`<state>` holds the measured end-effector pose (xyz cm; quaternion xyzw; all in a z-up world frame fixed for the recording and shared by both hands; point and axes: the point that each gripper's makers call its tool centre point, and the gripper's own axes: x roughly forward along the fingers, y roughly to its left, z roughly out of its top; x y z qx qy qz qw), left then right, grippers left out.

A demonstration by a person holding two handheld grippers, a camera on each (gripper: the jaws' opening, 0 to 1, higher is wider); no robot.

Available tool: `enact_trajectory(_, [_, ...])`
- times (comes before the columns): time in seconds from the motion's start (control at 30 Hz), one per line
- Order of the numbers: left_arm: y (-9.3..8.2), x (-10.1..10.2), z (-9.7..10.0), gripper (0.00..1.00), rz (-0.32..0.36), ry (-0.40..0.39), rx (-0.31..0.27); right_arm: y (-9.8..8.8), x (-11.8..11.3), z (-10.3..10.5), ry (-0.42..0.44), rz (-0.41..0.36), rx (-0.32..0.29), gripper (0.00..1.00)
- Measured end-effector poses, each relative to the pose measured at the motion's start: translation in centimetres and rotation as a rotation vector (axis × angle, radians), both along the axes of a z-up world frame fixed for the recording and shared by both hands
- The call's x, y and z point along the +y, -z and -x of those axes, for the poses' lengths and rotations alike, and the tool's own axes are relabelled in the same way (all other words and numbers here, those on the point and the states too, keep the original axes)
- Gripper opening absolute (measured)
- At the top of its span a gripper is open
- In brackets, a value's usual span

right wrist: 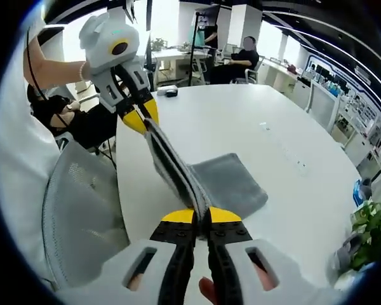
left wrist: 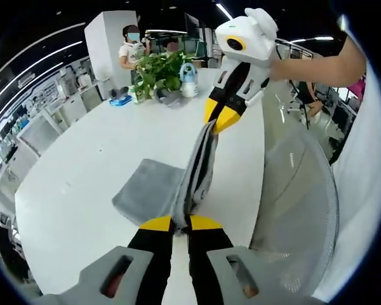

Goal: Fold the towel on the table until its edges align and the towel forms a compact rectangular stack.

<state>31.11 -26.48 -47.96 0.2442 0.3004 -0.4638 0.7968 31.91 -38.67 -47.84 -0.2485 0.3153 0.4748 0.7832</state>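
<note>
A grey towel (left wrist: 149, 190) lies partly on the white table (left wrist: 101, 159), with one edge lifted and stretched taut between the two grippers. My left gripper (left wrist: 180, 223) is shut on one corner of that raised edge. In the left gripper view the right gripper (left wrist: 217, 117) is shut on the other corner, higher up and farther off. In the right gripper view my right gripper (right wrist: 201, 215) pinches the towel (right wrist: 228, 178), and the left gripper (right wrist: 141, 118) holds the far end of the stretched edge above the table (right wrist: 241, 121).
A mesh-backed chair (left wrist: 298, 203) stands at the table's side, close to the grippers. A potted plant (left wrist: 159, 73) and a small bottle (left wrist: 188, 81) sit at the table's far end. People stand and sit in the office beyond.
</note>
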Motion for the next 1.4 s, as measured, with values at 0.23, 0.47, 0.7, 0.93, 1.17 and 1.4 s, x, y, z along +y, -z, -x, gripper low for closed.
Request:
enact_trajectory(0.23, [-0.5,-0.1,-1.2,0.08,0.001,-0.016,-0.002,-0.4,-0.1,-1.1,0.017,0.001,-0.011,0.03])
enact_trajectory(0.47, [-0.8,-0.1,-2.6,0.08,0.001,-0.041,0.004,-0.7,-0.1,-2.2,0.034,0.002,-0.023,0.03])
enact_trajectory(0.7, [-0.8,-0.2,-4.2,0.08,0.011,-0.07,0.014,-0.6,-0.1,-3.7,0.061,0.002,-0.036,0.03])
enact_trajectory(0.93, [-0.5,-0.4,-5.7,0.08,0.019,-0.094,0.007,-0.3,-0.3,-5.1,0.094,-0.003,-0.047,0.03])
enact_trajectory(1.17, [0.6,-0.6,-6.8,0.08,0.023,-0.116,0.032,0.7,-0.5,-6.3,0.127,-0.003,-0.037,0.03])
enact_trajectory(1.4, [1.1,-0.5,-7.7,0.08,0.038,-0.14,0.047,0.9,-0.5,-7.7,0.137,-0.006,-0.051,0.03])
